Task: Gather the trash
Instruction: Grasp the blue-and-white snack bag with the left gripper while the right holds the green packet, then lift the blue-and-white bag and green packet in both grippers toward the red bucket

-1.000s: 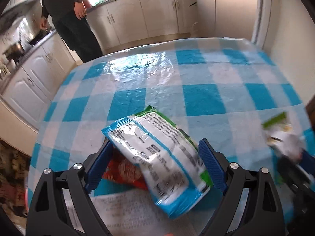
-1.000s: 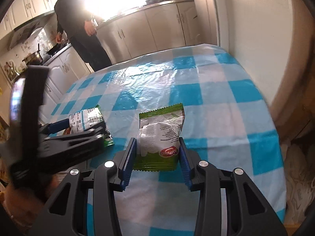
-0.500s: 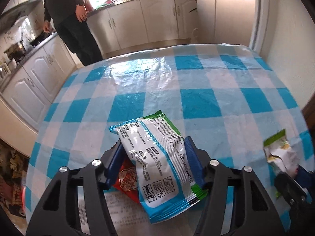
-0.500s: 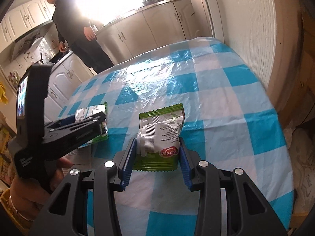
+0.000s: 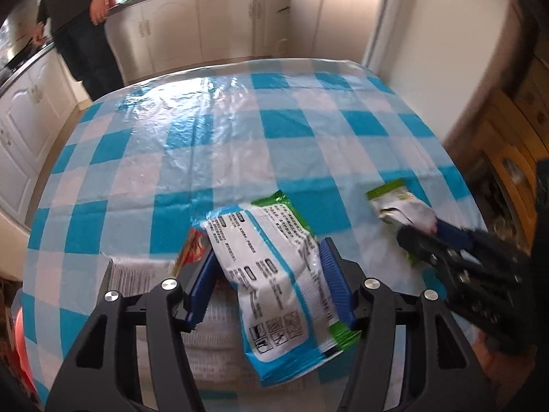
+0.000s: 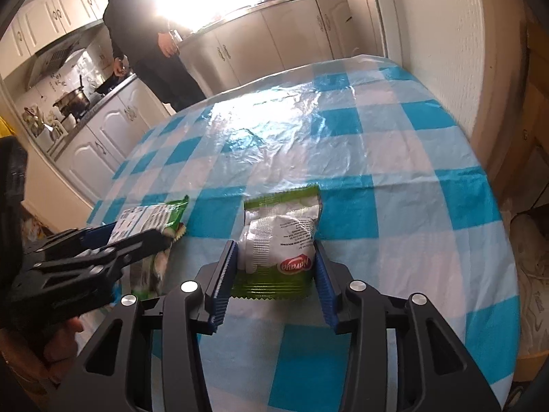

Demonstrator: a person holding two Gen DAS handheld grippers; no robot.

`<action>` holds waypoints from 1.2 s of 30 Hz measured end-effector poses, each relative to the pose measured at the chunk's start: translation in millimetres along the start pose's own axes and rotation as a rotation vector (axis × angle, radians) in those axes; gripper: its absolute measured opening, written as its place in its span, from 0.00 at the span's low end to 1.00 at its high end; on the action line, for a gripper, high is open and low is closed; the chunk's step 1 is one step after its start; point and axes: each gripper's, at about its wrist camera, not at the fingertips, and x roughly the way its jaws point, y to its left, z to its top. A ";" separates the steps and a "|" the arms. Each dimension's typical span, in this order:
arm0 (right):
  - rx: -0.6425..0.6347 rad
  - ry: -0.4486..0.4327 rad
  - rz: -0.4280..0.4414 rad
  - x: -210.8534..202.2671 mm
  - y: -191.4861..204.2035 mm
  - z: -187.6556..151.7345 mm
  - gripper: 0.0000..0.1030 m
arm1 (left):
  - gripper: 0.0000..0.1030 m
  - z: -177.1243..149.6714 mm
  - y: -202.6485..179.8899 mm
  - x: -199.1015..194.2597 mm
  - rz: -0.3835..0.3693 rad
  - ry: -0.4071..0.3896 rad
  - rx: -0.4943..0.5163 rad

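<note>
Left wrist view: the left hand-held gripper point(image 5: 269, 283), black with blue ribbed pads, fills the bottom of the frame and pinches a white plastic food packet with blue and green edges and black print point(image 5: 271, 274); both pads press its sides. The packet sticks out toward the centre of the frame and hangs back past the pads at the bottom. Beneath it, at lower left, lie a red crumpled wrapper point(image 5: 192, 250) and a white printed paper sheet point(image 5: 144, 271) on the desk point(image 5: 274, 137), which wears a glossy blue-and-white checked plastic cloth. At the right edge the right hand-held gripper point(image 5: 425, 230) reaches in with a green-and-white crumpled snack wrapper point(image 5: 398, 206) at its tip. A person in dark clothes point(image 5: 79, 27) stands at upper left by cream kitchen cabinets point(image 5: 219, 24).

Right wrist view: the green-and-white snack wrapper point(image 6: 278, 240), with a red logo, sits in the lower centre between the blue pads of the right hand-held gripper point(image 6: 276, 271). Its jaws are opening; the pads stand right at the wrapper's sides, and whether they still press it I cannot tell. At left, the left hand-held gripper point(image 6: 137, 237) carries the white packet point(image 6: 147, 216) above the cloth.
</note>
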 end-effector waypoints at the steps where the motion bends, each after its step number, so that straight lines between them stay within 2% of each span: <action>1: -0.005 0.001 -0.017 0.3 0.3 -1.1 0.54 | 0.60 -2.0 -0.3 -0.8 0.001 0.002 0.006; 3: -0.008 -0.018 -0.035 -2.3 0.2 -2.2 0.64 | 0.69 -4.6 -2.2 -1.3 0.007 -0.001 0.022; 6: 0.000 -0.033 -0.050 -4.4 -2.0 0.3 0.73 | 0.73 -7.5 -5.7 0.8 0.044 -0.011 0.056; 8: 0.002 -0.035 -0.054 -4.2 -3.8 1.8 0.74 | 0.73 -9.8 -8.3 4.2 0.040 -0.002 0.069; 13: -0.008 -0.003 -0.053 6.1 -4.1 5.3 0.74 | 0.73 -12.8 -15.1 10.7 0.095 -0.032 0.101; 14: -0.017 0.001 -0.058 7.2 -1.8 5.7 0.75 | 0.71 -12.9 -14.8 10.7 0.096 -0.036 0.096; 15: -0.037 0.009 -0.071 9.3 2.0 6.0 0.76 | 0.64 -13.5 -15.3 10.7 0.095 -0.040 0.096; 17: -0.056 0.016 -0.091 12.6 6.8 6.9 0.77 | 0.57 -14.5 -18.9 9.8 0.109 -0.043 0.109; 19: -0.058 0.020 -0.099 14.5 7.8 7.9 0.77 | 0.55 -14.1 -21.2 9.0 0.122 -0.039 0.106; 20: -0.058 0.025 -0.101 15.3 7.5 8.4 0.75 | 0.54 -14.1 -20.6 8.4 0.119 -0.040 0.101; 22: -0.071 0.031 -0.120 16.3 7.7 9.1 0.65 | 0.51 -14.6 -18.5 7.0 0.103 -0.040 0.087; 25: -0.118 0.029 -0.181 17.2 12.3 6.3 0.54 | 0.46 -12.6 -9.2 1.7 0.046 -0.031 0.033; 28: -0.118 0.028 -0.187 16.7 9.2 5.8 0.48 | 0.37 -12.6 -1.9 -4.0 0.018 -0.037 0.005; 36: -0.049 0.017 -0.132 4.3 1.2 0.4 0.45 | 0.38 -21.2 10.3 -12.9 -0.062 -0.019 -0.031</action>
